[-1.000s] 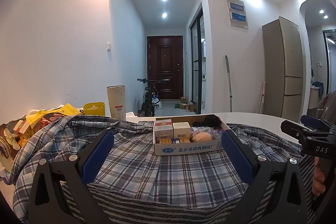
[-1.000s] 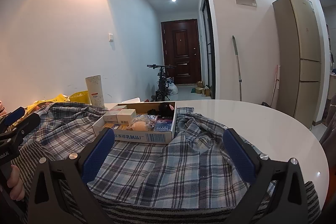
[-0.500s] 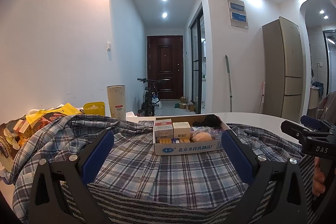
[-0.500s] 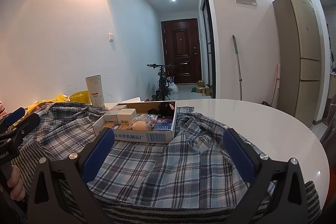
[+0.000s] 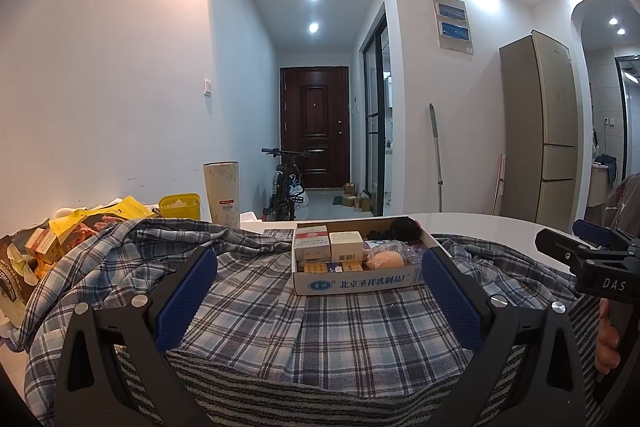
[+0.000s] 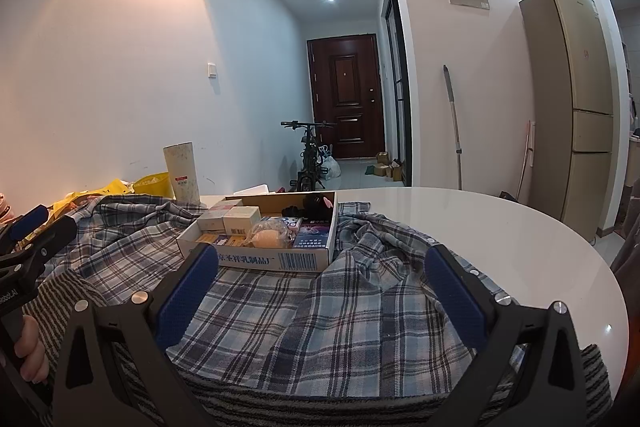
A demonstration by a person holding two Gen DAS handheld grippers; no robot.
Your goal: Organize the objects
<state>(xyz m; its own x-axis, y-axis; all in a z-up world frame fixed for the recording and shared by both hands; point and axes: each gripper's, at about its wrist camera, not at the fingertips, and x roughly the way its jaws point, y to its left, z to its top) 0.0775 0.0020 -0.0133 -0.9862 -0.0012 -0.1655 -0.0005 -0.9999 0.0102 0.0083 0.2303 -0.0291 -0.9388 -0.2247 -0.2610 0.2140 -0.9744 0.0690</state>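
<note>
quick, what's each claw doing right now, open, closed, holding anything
Left claw: open, holding nothing, above the shirt.
Right claw: open, holding nothing, also above the shirt.

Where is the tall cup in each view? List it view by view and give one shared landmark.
Left wrist: the cup stands left of centre, behind the plaid shirt, right of a yellow tub.
Right wrist: the cup stands further left, beside the same tub.
Shared landmark: the brown door.
</note>
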